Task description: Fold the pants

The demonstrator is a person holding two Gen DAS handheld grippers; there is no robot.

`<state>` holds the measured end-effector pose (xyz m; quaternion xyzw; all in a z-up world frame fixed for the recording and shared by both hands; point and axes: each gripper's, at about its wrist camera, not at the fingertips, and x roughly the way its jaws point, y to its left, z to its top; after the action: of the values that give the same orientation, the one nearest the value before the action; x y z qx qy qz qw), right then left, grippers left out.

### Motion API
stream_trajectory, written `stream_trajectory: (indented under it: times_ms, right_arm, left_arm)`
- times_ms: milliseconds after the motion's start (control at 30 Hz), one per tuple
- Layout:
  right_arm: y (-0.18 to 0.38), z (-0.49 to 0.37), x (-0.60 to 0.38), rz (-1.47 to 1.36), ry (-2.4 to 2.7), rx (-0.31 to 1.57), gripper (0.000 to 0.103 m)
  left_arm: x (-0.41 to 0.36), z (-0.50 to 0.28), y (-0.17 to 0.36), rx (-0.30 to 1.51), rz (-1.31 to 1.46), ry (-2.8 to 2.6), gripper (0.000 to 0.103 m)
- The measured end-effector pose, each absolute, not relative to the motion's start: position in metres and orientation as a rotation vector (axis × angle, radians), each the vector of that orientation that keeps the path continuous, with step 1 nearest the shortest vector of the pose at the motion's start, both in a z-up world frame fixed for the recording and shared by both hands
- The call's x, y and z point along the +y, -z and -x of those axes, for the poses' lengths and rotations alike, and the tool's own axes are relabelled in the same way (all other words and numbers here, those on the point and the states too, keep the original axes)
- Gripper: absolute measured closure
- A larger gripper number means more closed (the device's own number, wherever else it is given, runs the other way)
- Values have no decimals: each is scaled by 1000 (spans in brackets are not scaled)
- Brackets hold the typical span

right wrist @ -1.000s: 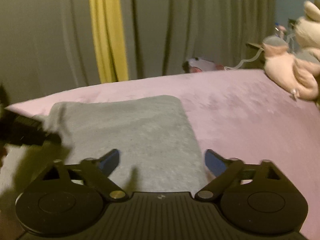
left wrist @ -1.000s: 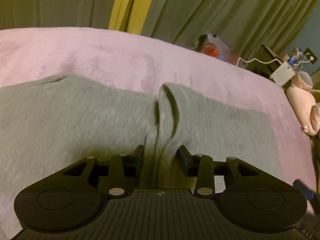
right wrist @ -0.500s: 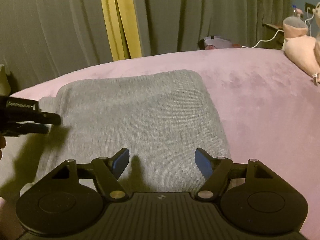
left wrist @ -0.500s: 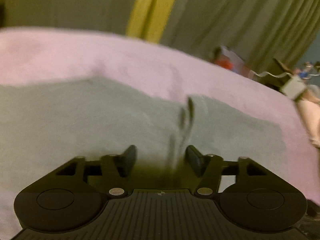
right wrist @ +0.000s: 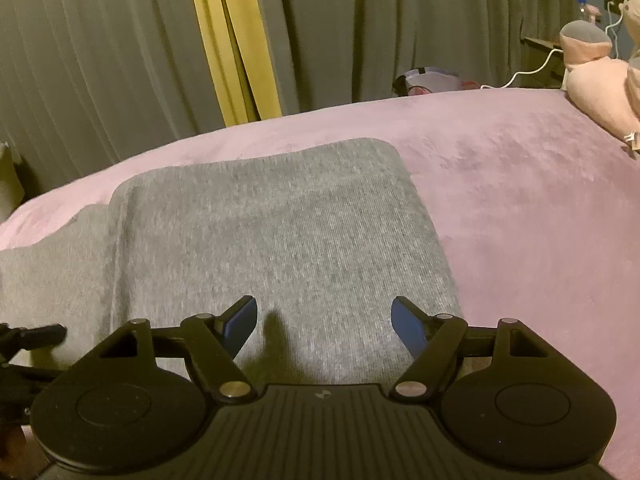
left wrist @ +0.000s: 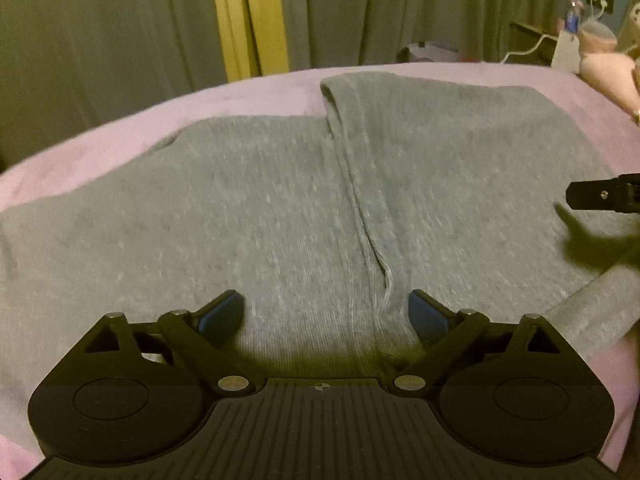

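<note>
Across the left wrist view, centre to both edges: your pants, grey knit, lie spread on the pink bedcover. A folded layer covers the right half; its edge runs from upper centre down toward the lower middle. A cuffed strip of the same cloth sits at lower right.
Lower middle: your left gripper, blue pads, jaws opening wide. Cloth lies beneath the gap; the pads press on nothing.
Right edge, mid-height: one black finger of your right gripper juts in above the pants and casts a shadow on them.
Top: curtains, grey-green with a yellow strip.
Upper right: plush toy, pink, at the bedcover's edge, with a white cable and a wall socket behind it.

Across the right wrist view, centre: the pants show as a folded rectangle with a rounded far corner; a lower layer spreads to the left edge.
Lower middle: your right gripper, jaws apart and opening a little, gripping nothing, the cloth under them.
Lower left edge: black fingers of your left gripper.
Right half: bedcover.
Upper right: plush toy.
Top: curtains.
</note>
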<state>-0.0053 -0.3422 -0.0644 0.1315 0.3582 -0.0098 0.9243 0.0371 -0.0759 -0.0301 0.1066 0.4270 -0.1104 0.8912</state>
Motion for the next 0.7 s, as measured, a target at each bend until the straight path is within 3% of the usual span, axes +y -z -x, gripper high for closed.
stream_trajectory:
  times_ms: [200,500,567,600,633,700]
  right_arm:
    - [58,9,-331,-180,73,721,18]
    - [50,42,-306,-252,-48,658,18]
    - [57,36,-290,-169,-54,726,25]
    - [62,31,-281,-121,-44,766,44]
    - [67,27,-273,-76,-26,799,50]
    - [70,27,-260,-18,-5,790,50]
  left_arm:
    - [-53,-28,10,896,-121,176,11]
    - [2,-34,-26,856,44,-24,10]
    - [15,-35,-33,846,66,-55,10]
    - [20,-36,-36,844,79,-69,10]
    - [26,-37,-38,842,95,-84,10]
    - [42,-35,-42,841,131,-112,9]
